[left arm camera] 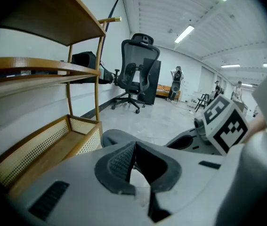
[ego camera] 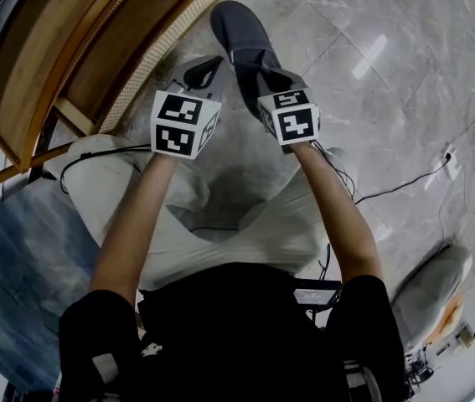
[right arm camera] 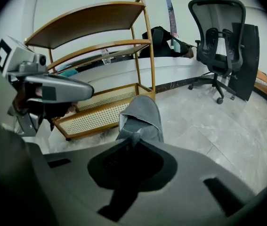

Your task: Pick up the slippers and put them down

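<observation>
In the head view a dark grey slipper (ego camera: pixel 241 40) hangs toe-forward from my right gripper (ego camera: pixel 275 84), which is shut on its heel edge. The right gripper view shows the same slipper (right arm camera: pixel 140 117) just past the closed jaws (right arm camera: pixel 133 142), above the marble floor. My left gripper (ego camera: pixel 202 67) is level with it, close to the shelf corner. In the left gripper view its pads (left arm camera: pixel 124 161) meet at the tip (left arm camera: pixel 132 147), and the rounded grey toe of the second slipper (left arm camera: pixel 112 136) shows right beyond them. How the left pads pinch that slipper is mostly hidden.
A wooden shelf rack with a rattan-sided bottom tray (ego camera: pixel 136 48) (left arm camera: pixel 53 145) (right arm camera: pixel 100 112) stands close on the left. A black office chair (left arm camera: pixel 138 74) (right arm camera: pixel 218 46) stands farther off. Cables (ego camera: pixel 405 178) trail over the marble floor. People (left arm camera: pixel 176 81) stand far away.
</observation>
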`<state>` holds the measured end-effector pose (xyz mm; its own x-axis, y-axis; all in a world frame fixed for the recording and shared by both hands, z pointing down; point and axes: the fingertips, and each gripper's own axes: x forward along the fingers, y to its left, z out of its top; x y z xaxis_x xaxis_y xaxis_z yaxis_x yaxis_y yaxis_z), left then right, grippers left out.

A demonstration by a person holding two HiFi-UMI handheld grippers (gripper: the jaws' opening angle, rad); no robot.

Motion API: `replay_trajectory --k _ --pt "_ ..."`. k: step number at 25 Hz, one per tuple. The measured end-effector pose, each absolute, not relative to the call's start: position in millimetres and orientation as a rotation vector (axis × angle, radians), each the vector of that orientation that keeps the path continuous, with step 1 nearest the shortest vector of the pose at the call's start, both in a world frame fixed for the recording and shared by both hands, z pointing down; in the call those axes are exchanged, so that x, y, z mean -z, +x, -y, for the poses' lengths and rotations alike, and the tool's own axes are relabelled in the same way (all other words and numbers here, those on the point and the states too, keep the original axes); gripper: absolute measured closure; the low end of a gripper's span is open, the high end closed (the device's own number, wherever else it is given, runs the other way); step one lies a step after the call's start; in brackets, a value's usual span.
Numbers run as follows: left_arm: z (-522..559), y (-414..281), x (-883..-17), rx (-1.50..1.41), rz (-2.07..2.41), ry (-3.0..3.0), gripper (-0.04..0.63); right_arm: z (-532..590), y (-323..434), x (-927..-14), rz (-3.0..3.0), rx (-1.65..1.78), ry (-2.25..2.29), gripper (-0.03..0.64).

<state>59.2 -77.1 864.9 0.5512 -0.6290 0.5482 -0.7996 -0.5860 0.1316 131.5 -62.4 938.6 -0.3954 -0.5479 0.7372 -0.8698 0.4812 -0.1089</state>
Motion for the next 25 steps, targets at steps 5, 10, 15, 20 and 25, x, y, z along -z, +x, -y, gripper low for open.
replay_trajectory --k 5,10,15,20,25 --pt "80 60 -904 -0.684 1.156 2.344 0.589 62 142 -967 2.045 -0.679 1.173 0.600" --pt "78 56 -932 -0.725 1.145 2.302 0.589 59 144 -988 2.021 -0.698 1.172 0.600" --pt "74 52 -967 -0.800 1.129 2.271 0.589 52 145 -1010 1.996 -0.758 1.170 0.600" --pt "58 52 -996 -0.858 1.085 2.227 0.589 42 142 -1034 1.944 -0.795 1.131 0.600" --pt "47 48 -1013 -0.912 1.035 2.193 0.589 28 144 -1055 1.884 -0.833 1.091 0.597"
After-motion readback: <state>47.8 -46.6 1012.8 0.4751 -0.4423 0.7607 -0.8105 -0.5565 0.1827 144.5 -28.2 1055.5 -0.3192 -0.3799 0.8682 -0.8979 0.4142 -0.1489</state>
